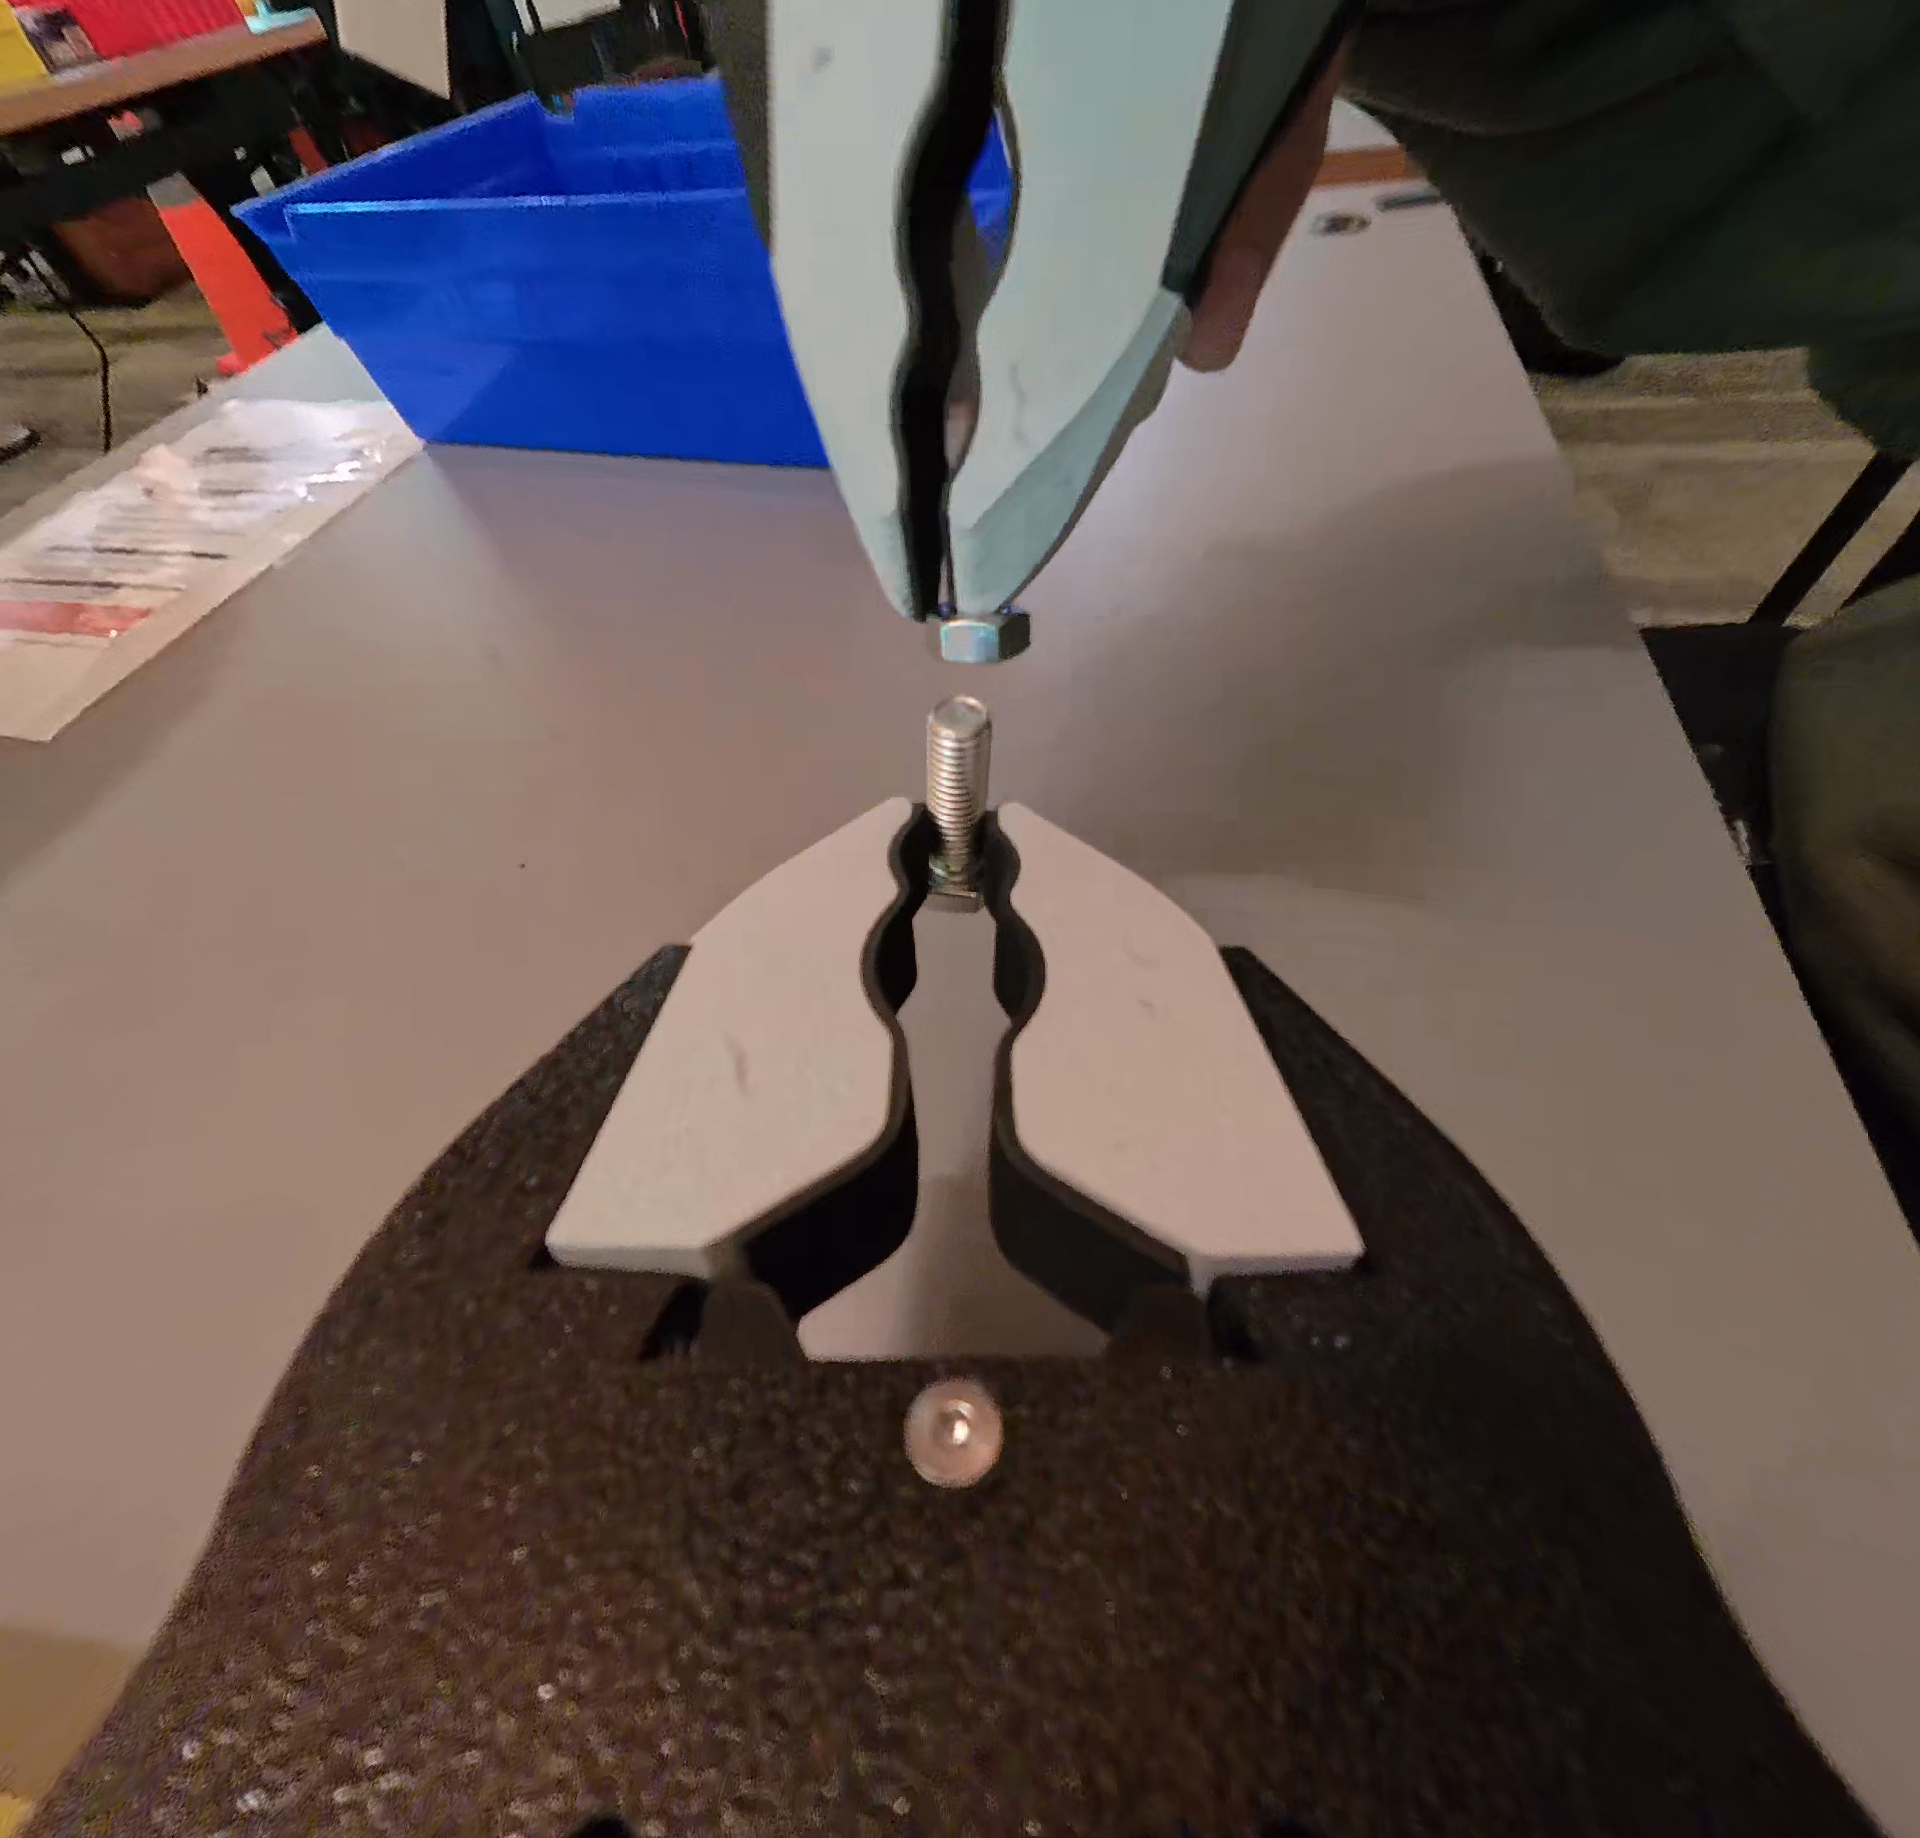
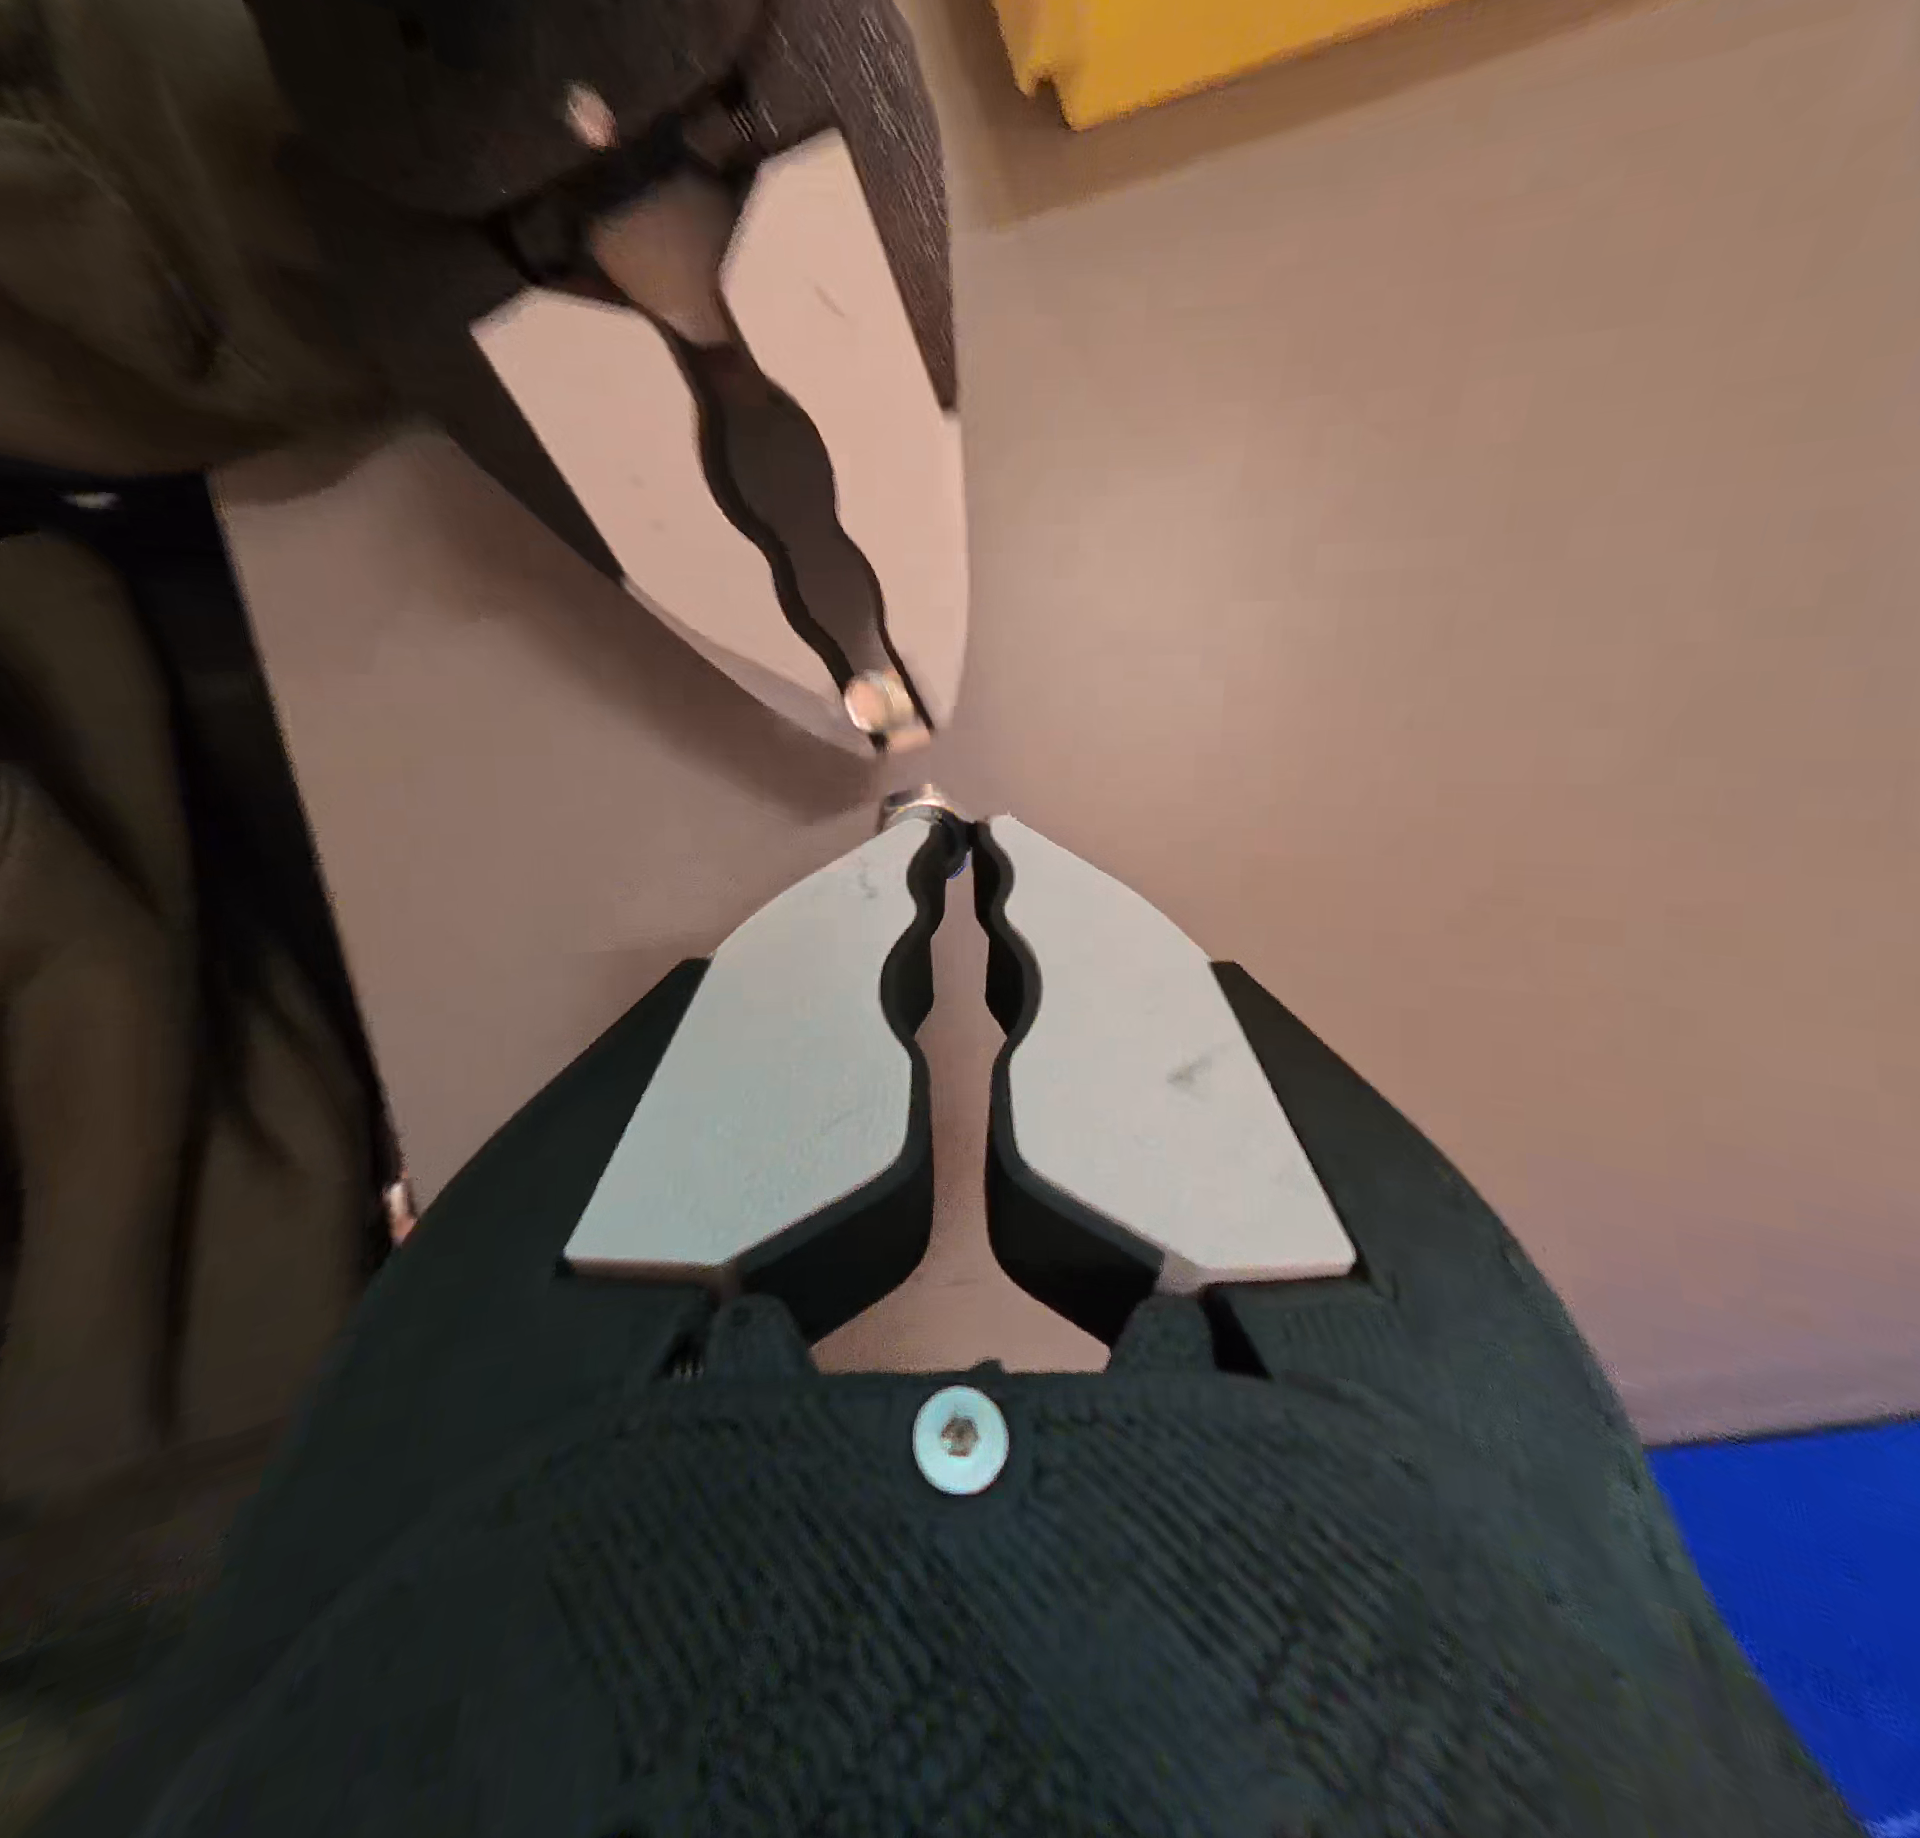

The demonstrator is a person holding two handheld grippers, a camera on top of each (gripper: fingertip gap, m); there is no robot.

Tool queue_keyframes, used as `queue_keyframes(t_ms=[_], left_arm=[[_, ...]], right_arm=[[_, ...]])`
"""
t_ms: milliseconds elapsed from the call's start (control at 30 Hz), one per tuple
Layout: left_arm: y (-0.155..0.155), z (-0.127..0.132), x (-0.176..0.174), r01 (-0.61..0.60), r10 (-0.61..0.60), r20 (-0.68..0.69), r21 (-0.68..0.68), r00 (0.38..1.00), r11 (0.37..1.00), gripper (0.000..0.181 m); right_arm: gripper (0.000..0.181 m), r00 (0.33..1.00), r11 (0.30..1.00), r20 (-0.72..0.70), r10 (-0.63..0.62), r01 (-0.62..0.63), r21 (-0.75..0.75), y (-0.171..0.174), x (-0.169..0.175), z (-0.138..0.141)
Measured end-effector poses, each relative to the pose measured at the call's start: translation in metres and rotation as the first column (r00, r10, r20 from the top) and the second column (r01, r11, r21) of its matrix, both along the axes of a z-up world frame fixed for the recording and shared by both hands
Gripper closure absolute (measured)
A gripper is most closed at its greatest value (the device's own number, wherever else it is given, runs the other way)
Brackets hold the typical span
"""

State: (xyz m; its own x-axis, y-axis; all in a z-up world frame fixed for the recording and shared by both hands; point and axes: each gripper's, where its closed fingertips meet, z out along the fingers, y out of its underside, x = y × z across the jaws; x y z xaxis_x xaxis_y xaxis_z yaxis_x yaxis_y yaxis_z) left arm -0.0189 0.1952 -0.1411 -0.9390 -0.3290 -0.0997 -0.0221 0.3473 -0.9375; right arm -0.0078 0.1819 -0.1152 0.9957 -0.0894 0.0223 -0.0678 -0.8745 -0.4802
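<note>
My left gripper (image 1: 956, 827) is shut on a silver threaded bolt (image 1: 958, 775), gripped near its head with the threaded end pointing away from the camera. My right gripper (image 1: 961, 612) comes in from above in the left wrist view and is shut on a silver hex nut (image 1: 983, 635). The nut hangs a small gap short of the bolt's tip, roughly in line with it. In the right wrist view my right gripper (image 2: 961, 827) holds the nut (image 2: 920, 809) at its fingertips, and the left gripper (image 2: 896, 726) faces it with the bolt's end (image 2: 871, 697) showing.
A grey table (image 1: 416, 853) lies under both grippers. A blue bin (image 1: 540, 313) stands at the back left, also at the lower right in the right wrist view (image 2: 1808, 1622). A yellow bin (image 2: 1247, 1) sits at the far side. Plastic-wrapped papers (image 1: 177, 531) lie at the left edge. A dark sleeve (image 1: 1662, 126) is at the right.
</note>
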Motion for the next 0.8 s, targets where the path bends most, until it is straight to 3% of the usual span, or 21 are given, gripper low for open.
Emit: queue_keyframes(t_ms=[33,200,267,400,533,667,800], left_arm=[[0.001,-0.002,0.0,-0.002,0.002,-0.003,0.016,1.0,1.0,0.172],[0.0,0.006,-0.002,0.012,-0.013,-0.017,-0.056,1.0,0.998,0.172],[-0.001,0.008,-0.002,0.014,-0.015,-0.02,-0.076,1.0,0.997,0.172],[0.0,0.009,-0.002,0.01,-0.012,-0.021,-0.08,1.0,0.997,0.172],[0.001,0.01,-0.002,0.009,-0.012,-0.025,-0.095,1.0,0.995,0.172],[0.001,0.011,-0.002,0.012,-0.015,-0.028,-0.103,0.999,0.995,0.172],[0.001,0.012,-0.003,0.017,-0.02,-0.027,-0.106,0.999,0.994,0.172]], right_arm=[[0.177,0.999,0.999,0.018,-0.036,0.036,0.002,-0.008,0.002,-0.009],[0.177,0.993,0.986,0.048,-0.109,0.115,-0.122,-0.038,-0.005,-0.075],[0.177,0.991,0.982,0.075,-0.109,0.119,-0.147,-0.041,-0.006,-0.086],[0.175,0.991,0.985,0.075,-0.108,0.117,-0.127,-0.04,-0.007,-0.083],[0.152,0.99,0.988,0.107,-0.097,0.108,-0.106,-0.043,-0.005,-0.073],[0.148,0.993,0.996,0.087,-0.079,0.082,-0.033,-0.041,-0.011,-0.064],[0.148,0.994,0.996,0.086,-0.071,0.075,-0.041,-0.046,-0.015,-0.073]])
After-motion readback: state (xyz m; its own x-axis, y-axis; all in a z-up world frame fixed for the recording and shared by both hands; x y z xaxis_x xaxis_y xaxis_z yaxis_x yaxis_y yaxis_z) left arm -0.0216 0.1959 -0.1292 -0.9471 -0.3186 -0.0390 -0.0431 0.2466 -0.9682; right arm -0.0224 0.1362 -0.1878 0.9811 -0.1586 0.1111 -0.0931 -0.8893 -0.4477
